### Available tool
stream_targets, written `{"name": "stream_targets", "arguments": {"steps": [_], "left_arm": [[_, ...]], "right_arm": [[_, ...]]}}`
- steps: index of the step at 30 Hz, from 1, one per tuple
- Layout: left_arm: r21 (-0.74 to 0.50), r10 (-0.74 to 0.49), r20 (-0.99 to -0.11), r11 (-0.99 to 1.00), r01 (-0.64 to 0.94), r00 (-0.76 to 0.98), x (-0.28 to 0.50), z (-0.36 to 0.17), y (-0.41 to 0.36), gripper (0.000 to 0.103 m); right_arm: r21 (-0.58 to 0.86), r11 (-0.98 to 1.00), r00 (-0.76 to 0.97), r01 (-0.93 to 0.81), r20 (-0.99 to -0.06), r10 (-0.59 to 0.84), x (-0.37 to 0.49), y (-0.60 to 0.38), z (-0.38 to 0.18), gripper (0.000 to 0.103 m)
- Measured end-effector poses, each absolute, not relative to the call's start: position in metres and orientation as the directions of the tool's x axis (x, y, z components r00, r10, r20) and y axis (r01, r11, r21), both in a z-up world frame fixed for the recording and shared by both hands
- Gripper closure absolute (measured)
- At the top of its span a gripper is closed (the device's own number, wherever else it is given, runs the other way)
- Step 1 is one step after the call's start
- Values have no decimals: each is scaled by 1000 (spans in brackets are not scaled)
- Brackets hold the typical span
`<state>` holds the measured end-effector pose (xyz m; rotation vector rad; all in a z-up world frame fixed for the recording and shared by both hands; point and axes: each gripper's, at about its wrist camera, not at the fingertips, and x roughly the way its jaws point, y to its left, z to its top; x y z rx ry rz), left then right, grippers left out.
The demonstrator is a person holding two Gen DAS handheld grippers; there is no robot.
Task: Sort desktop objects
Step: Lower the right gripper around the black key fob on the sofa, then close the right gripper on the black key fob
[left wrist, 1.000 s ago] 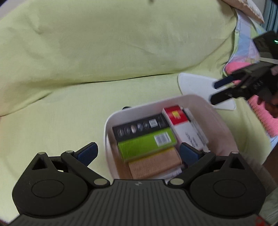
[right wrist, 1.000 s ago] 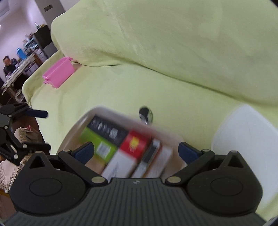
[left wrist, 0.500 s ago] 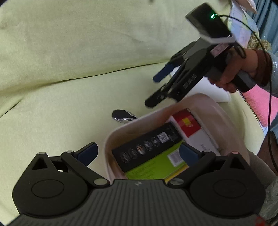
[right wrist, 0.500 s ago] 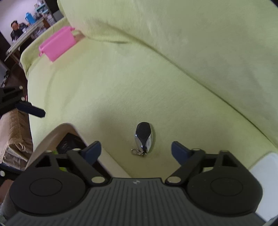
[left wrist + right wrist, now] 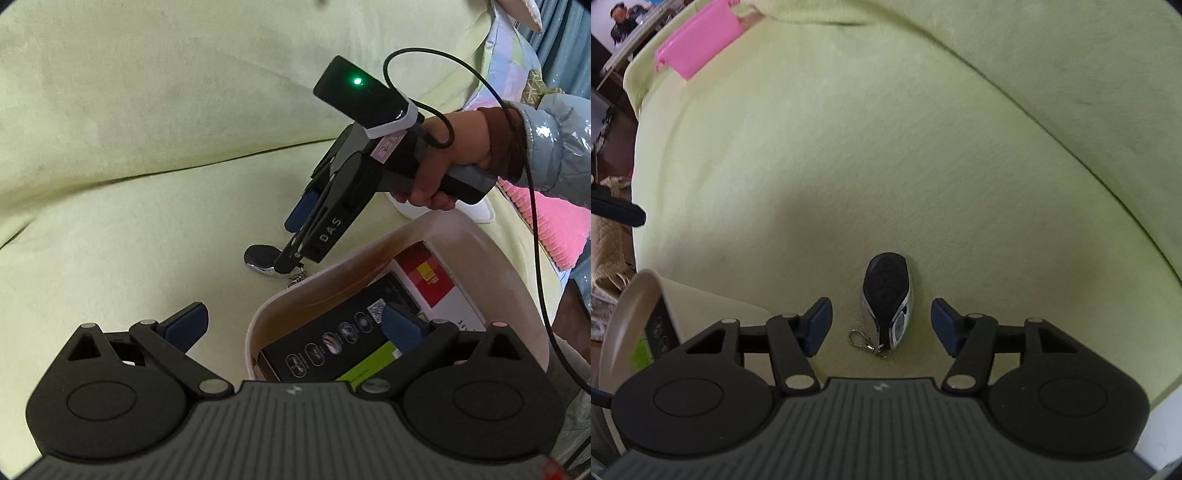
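On the green sofa seat, the key fob [image 5: 887, 299] lies just outside the rim of the white bin [image 5: 491, 251] of boxes, between the spread fingers of the right gripper [image 5: 881, 322], untouched, while the left gripper [image 5: 295, 330] hangs released over the bin's rim.

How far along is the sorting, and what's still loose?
Done: several boxes already lie in the beige bin. In hand: nothing gripped; the right gripper is open, its fingers either side of the key fob on the green cover. The left gripper is open at the bin's rim. Left: close on the fob and put it away.
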<state>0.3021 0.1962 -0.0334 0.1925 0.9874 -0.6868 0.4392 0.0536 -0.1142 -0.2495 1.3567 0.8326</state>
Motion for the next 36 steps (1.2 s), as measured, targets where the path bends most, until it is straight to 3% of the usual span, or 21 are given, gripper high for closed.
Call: {"name": "stream_targets", "arguments": {"steps": [15, 20, 36], "left_arm": [[-181, -463, -814, 776, 604, 351, 308, -44, 202, 2], [-184, -464, -813, 779, 600, 352, 309, -44, 203, 2], [-172, -452, -809, 793, 585, 376, 294, -27, 203, 2]], "right_arm": [[210, 650, -57, -730, -967, 249, 440, 88, -136, 50], [131, 601, -10, -789, -980, 201, 433, 92, -134, 68], [122, 621, 80, -775, -954, 288, 426, 67, -88, 69]]}}
